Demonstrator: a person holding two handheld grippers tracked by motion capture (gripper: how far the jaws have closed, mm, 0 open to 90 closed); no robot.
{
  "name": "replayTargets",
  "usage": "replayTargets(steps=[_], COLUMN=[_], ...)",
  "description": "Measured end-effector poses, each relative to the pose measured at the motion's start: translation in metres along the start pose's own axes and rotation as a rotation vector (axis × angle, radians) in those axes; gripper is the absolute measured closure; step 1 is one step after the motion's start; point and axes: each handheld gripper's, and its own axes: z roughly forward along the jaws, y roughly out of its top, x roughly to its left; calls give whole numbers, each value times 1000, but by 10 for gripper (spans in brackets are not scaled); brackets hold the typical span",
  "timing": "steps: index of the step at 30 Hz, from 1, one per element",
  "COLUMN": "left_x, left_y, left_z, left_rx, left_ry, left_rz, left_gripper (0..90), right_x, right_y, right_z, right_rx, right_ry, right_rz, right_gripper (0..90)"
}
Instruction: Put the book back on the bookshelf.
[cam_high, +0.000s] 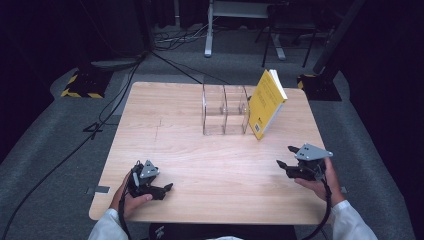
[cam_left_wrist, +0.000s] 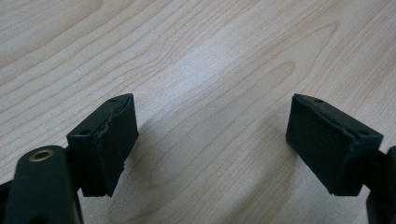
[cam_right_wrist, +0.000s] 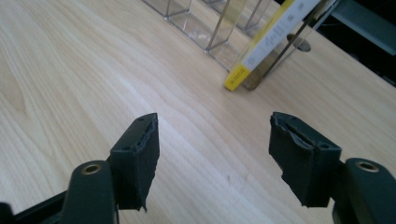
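Observation:
A yellow book (cam_high: 267, 102) stands tilted on the wooden table (cam_high: 200, 160), leaning against the right end of a clear acrylic divider rack (cam_high: 225, 110). My left gripper (cam_high: 162, 189) rests low at the table's near left corner, open, with bare wood between its pads (cam_left_wrist: 212, 135). My right gripper (cam_high: 285, 156) hovers near the right edge, in front of the book, pointing left and away from me. Its jaws stand open with nothing between them (cam_right_wrist: 215, 144). The right gripper view has the book's lower corner (cam_right_wrist: 236, 77) and the rack (cam_right_wrist: 201, 28) ahead, well apart from the pads.
Cables run across the grey floor (cam_high: 75, 145) left of the table. Black-and-yellow stand bases (cam_high: 82, 85) sit beyond the far corners, and a white frame leg (cam_high: 208, 30) stands behind. Bare wood stretches between the two grippers.

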Motion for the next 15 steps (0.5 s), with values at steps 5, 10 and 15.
replayTargets(steps=[5,10,15], left_x=[0,0,0], left_y=[0,0,0], left_z=[0,0,0], left_rx=[0,0,0], left_ry=[0,0,0], left_rz=[-1,-1,-1], left_gripper=[173,173,173], right_x=[0,0,-1], right_y=[-19,-42,-64], right_z=[-2,-6,-12], right_rx=[25,49,66], right_ry=[-4,-1,-7], right_rz=[22,46,86], right_gripper=[334,308,283])
